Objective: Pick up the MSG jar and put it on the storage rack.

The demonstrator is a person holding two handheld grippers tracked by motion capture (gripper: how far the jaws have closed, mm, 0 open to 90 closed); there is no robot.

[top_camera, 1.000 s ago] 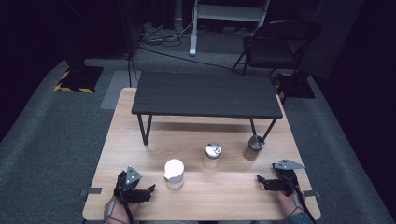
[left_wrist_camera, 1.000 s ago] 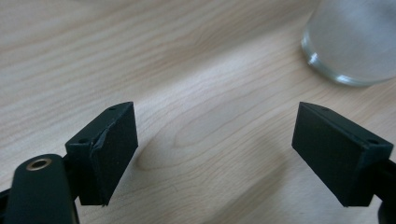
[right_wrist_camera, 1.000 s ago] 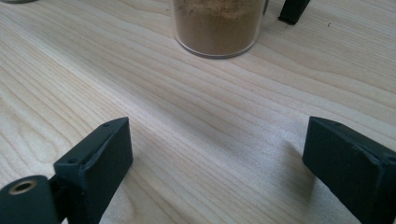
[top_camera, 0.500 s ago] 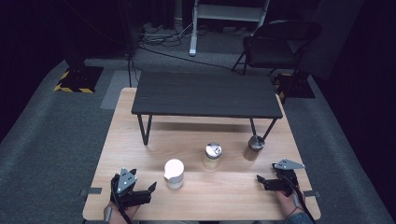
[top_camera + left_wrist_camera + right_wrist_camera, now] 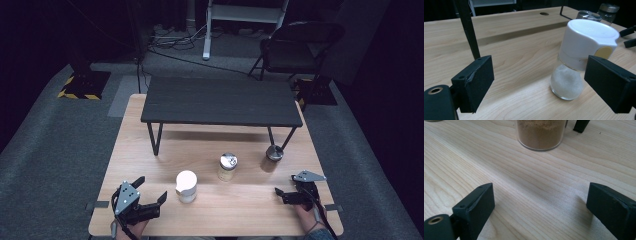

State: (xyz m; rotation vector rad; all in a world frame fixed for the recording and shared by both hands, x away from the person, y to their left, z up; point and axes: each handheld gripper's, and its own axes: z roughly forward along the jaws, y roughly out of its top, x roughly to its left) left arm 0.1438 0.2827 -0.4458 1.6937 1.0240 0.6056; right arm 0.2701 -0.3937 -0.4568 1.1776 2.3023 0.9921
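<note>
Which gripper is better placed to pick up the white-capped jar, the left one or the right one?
Probably the left gripper. Its open jaws point at the white-capped jar close by. The right gripper sits across the table, nearer the brown spice jar.

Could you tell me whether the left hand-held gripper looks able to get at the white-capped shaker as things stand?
Probably yes: the left hand-held gripper is open, the white-capped shaker stands just ahead of it, and nothing lies between.

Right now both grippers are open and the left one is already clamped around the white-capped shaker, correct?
Not quite. Both are open, but the left gripper is not clamped on the white-capped shaker: in the left gripper view the shaker stands free on the table, near the right-hand jaw, with the jaws spread wide.
</note>
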